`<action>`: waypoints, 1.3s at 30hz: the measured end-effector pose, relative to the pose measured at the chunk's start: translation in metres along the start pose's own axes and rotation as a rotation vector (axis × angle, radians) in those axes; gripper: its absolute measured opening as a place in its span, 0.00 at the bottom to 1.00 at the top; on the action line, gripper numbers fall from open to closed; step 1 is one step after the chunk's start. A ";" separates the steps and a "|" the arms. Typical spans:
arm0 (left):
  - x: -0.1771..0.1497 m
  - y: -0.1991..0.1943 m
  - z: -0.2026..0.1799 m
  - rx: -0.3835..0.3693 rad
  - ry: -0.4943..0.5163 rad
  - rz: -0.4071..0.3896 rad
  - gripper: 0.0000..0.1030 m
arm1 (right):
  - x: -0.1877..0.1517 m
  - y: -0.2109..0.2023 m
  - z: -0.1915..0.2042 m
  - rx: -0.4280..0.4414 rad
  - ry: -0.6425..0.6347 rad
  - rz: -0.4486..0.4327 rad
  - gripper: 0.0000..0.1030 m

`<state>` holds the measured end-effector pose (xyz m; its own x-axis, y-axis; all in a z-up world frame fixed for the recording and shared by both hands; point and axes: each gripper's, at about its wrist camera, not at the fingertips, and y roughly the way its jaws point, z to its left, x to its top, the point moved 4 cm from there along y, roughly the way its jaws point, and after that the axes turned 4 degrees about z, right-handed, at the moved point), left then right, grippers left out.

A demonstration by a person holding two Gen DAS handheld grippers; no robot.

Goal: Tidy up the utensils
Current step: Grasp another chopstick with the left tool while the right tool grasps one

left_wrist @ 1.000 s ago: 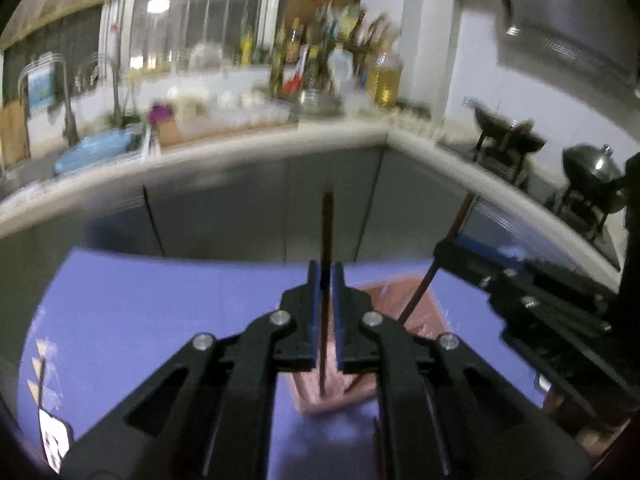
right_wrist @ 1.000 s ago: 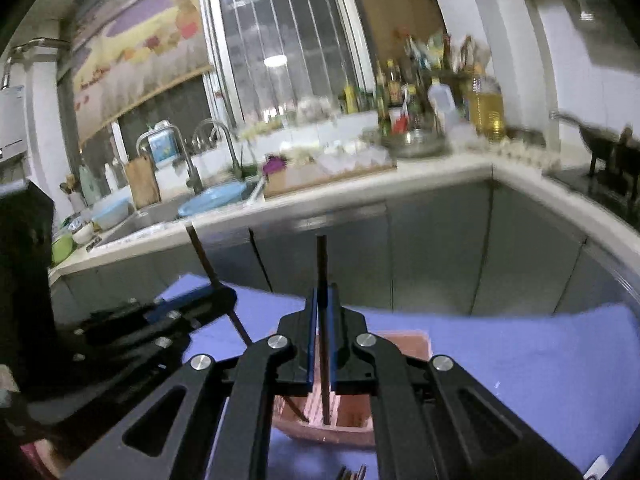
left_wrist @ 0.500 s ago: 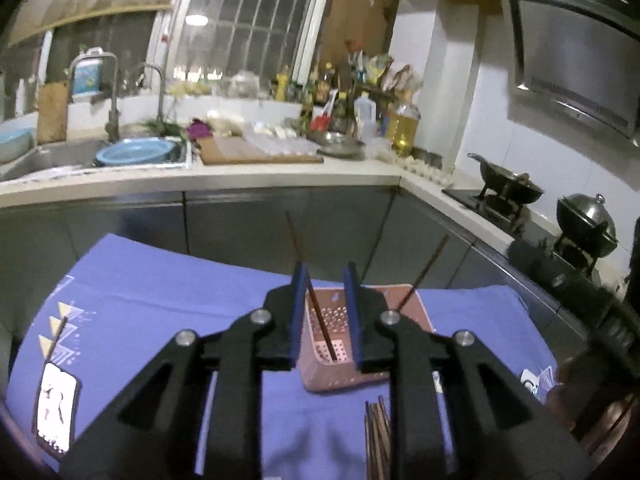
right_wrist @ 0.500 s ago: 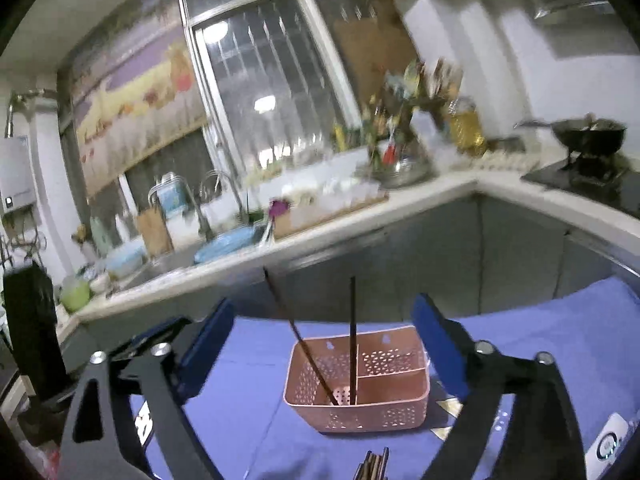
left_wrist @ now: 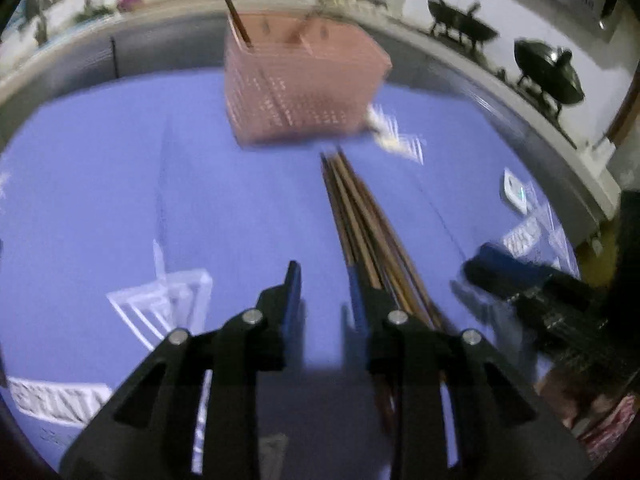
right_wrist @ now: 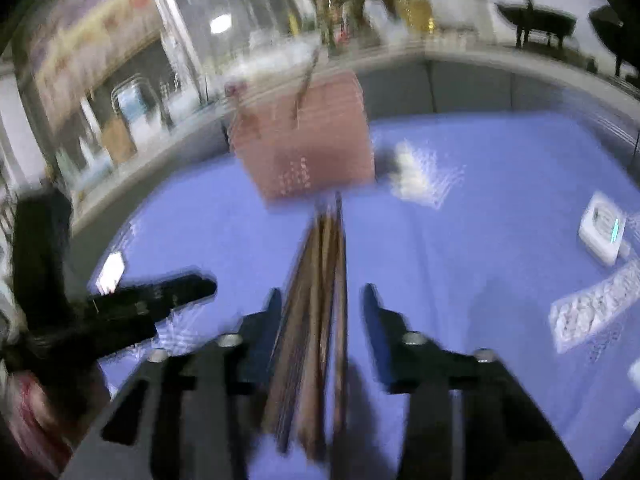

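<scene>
The blue tablecloth (left_wrist: 100, 184) covers the work surface and carries white printed markings. The pink perforated basket (left_wrist: 304, 92) stands upright on the cloth at its far side, divided into compartments, with 2 chopsticks (left_wrist: 236, 12) leaning inside it; the compartment of each cannot be told through the blur. A bundle of loose chopsticks (left_wrist: 360, 216) lies flat on the cloth just in front of the basket, running lengthwise toward both cameras. The left gripper (left_wrist: 324, 280) is angled down over the cloth; its jaws have just been opening and stand narrowly apart with only bare cloth between them, the right finger lying against the left edge of the bundle. The right gripper (right_wrist: 318, 300) is angled down over the same bundle; its jaws have just been closing and now straddle the near ends of the loose chopsticks, with a visible gap on each side, so no grip is made. A small white device (right_wrist: 602, 236) lies on the cloth to the right, well apart from the bundle
</scene>
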<state>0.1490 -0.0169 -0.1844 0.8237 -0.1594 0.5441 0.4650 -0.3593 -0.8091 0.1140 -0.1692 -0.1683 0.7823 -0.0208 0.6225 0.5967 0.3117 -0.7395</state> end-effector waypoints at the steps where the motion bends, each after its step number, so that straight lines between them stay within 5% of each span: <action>1: -0.006 0.006 -0.004 -0.002 0.009 0.018 0.23 | -0.009 0.005 0.000 -0.011 -0.001 0.021 0.25; 11: -0.019 0.028 -0.023 0.009 0.060 0.079 0.23 | -0.032 0.016 -0.004 -0.014 -0.013 0.076 0.21; 23: -0.017 0.042 -0.033 0.128 0.123 0.072 0.23 | -0.035 0.022 0.012 -0.120 -0.143 0.065 0.18; 25: -0.016 0.043 -0.032 0.144 0.130 0.058 0.15 | -0.035 0.022 0.009 -0.143 -0.146 0.049 0.16; 28: -0.016 0.041 -0.022 0.134 0.113 0.057 0.07 | -0.033 0.021 -0.004 -0.141 -0.101 0.037 0.07; 39: -0.034 0.012 0.031 0.129 0.023 0.065 0.07 | -0.045 0.005 -0.029 -0.139 -0.097 0.099 0.08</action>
<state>0.1372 0.0131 -0.2195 0.8466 -0.1997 0.4933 0.4500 -0.2262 -0.8639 0.0870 -0.1940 -0.2072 0.8218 0.0971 0.5614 0.5414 0.1737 -0.8226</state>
